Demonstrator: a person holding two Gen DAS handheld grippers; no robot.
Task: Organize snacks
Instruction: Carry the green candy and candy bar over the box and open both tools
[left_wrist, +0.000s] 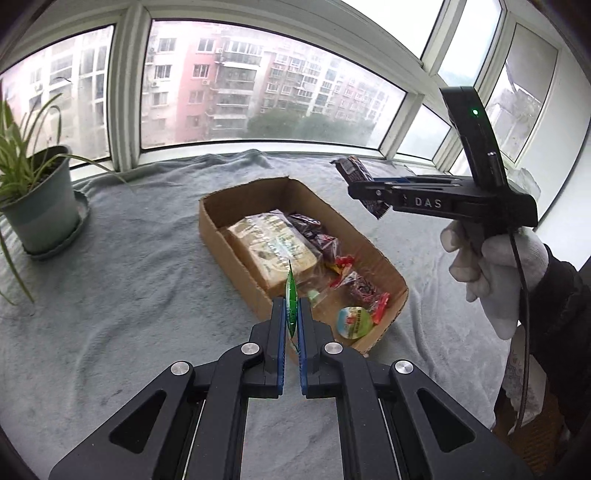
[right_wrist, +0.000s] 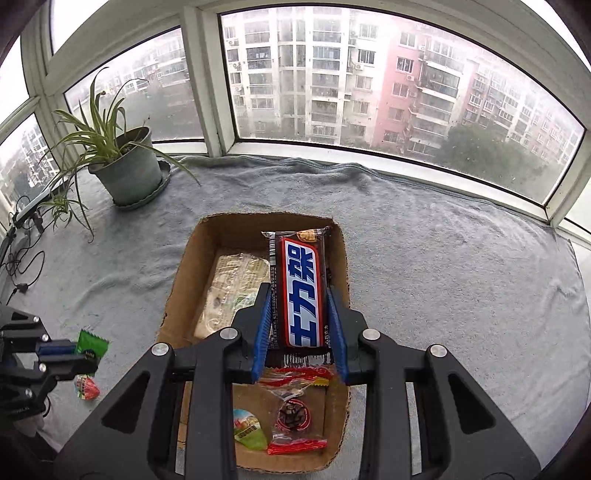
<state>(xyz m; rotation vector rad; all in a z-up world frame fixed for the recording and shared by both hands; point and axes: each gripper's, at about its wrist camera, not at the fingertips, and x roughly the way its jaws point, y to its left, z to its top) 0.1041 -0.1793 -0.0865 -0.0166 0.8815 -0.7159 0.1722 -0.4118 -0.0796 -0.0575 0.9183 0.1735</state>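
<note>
- Potted plant (right_wrist: 123, 173) stands far left on the grey blanket (right_wrist: 424, 258) that covers the sill under the window; well apart from the work, no risk there.
- Left claw (left_wrist: 291, 317) is clenched on a small green packet (left_wrist: 290, 295), held edge-on by its lower part, the upper tip sticking up free. In the right wrist view it hangs over the blanket just left of the box, not over it.
- Risk: the packet is thin and slick; a grip this near one end could let it pivot or slip out before it is above the box.
- A loose red-and-green sweet (right_wrist: 88, 387) lies on the blanket below the left claw, outside the box; easy to overlook.
- Cardboard box (right_wrist: 173, 295) sits mid-blanket, open, holding a large pale packet (left_wrist: 273, 251), several red-and-clear wrapped sweets (right_wrist: 295, 413) and a small round-topped cup (left_wrist: 352, 321).
- Right claw (right_wrist: 300, 325) grasps a chocolate bar (right_wrist: 303, 291) across its width, near its lower end; the bar juts forward over the box.
- Risk: long overhang, so the bar may tilt in the pads or land on the box wall if let go off-centre.
- Risk: both claws converge on one narrow box; collision likely if they go in together.
</note>
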